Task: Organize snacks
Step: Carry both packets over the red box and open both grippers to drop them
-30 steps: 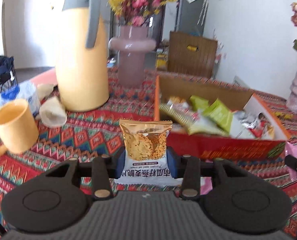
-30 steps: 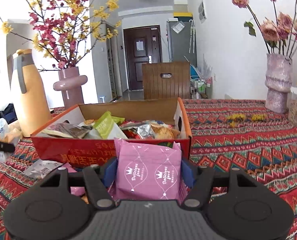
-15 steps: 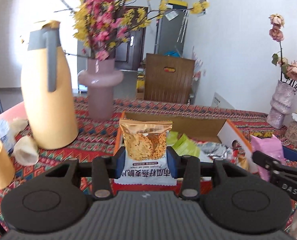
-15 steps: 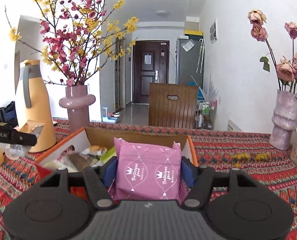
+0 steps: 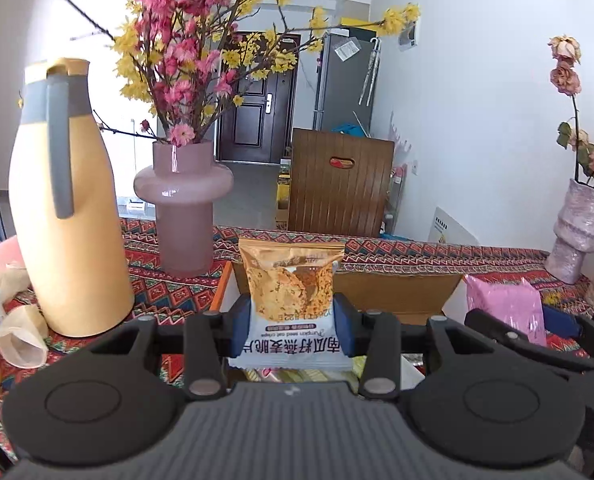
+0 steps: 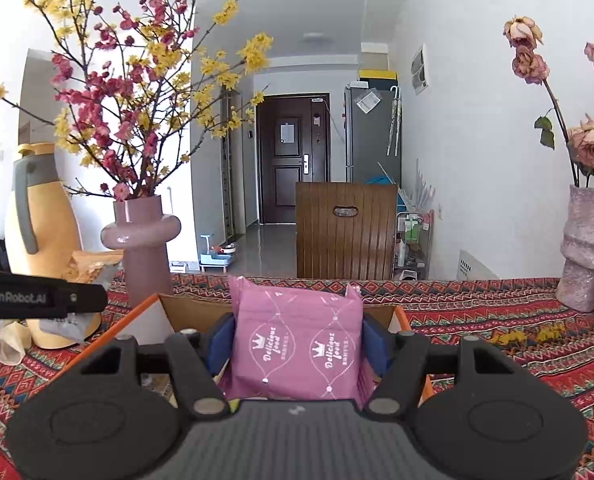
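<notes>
- The left gripper [image 5: 292, 320] rose with its gold crisp packet [image 5: 291, 294] over the cardboard box [image 5: 397, 294].
- The right gripper [image 6: 297, 340] lifted its pink packet [image 6: 297, 344] above that box too.

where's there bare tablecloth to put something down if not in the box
The widest bare patch of tablecloth runs from the box to the rough pink vase, with only a few fallen petals. A smaller strip lies between the yellow jug and the smooth pink vase. Left of the jug it is crowded with crumpled paper cups.
</notes>
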`<state>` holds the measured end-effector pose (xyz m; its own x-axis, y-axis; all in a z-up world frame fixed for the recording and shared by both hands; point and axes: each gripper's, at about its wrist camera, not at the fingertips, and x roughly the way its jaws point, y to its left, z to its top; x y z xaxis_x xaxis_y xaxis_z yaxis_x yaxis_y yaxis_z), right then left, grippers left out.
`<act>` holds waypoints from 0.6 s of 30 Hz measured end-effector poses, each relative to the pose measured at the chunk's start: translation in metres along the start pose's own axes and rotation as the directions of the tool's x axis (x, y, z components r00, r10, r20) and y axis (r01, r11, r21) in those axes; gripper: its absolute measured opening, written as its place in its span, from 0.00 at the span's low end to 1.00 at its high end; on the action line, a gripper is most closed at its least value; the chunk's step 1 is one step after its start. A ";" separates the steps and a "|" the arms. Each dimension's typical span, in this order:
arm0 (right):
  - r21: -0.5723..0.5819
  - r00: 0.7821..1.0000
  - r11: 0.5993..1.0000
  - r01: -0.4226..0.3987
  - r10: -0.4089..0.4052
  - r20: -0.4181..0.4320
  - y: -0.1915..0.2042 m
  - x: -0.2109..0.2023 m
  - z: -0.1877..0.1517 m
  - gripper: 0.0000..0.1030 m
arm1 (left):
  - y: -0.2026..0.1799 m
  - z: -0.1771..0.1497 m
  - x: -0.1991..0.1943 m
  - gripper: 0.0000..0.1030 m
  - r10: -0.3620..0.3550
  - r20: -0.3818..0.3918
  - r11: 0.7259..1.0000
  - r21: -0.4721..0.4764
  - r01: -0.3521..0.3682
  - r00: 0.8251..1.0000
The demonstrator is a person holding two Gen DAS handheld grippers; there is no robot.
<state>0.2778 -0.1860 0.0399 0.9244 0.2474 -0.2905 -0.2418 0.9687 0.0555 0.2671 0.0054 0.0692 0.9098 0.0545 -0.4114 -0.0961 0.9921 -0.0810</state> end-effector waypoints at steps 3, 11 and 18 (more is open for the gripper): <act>-0.008 1.000 1.000 0.012 -0.012 0.001 -0.002 0.009 -0.011 0.63 | 0.004 -0.011 0.012 0.42 -0.015 0.004 1.000 -0.025 0.015 1.000; -0.012 0.997 1.000 0.003 -0.004 -0.077 -0.004 0.032 -0.029 0.63 | 0.009 -0.027 0.036 0.42 -0.011 -0.055 1.000 -0.009 0.010 0.998; -0.004 0.994 1.000 0.011 -0.011 -0.112 -0.006 0.038 -0.035 0.78 | 0.010 -0.029 0.031 0.67 -0.035 -0.035 0.999 -0.010 0.035 0.999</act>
<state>0.3034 -0.1828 -0.0051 0.8879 0.2330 -0.3966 -0.2330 0.9712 0.0490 0.2827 0.0137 0.0297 0.8979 0.0153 -0.4399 -0.0681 0.9922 -0.1045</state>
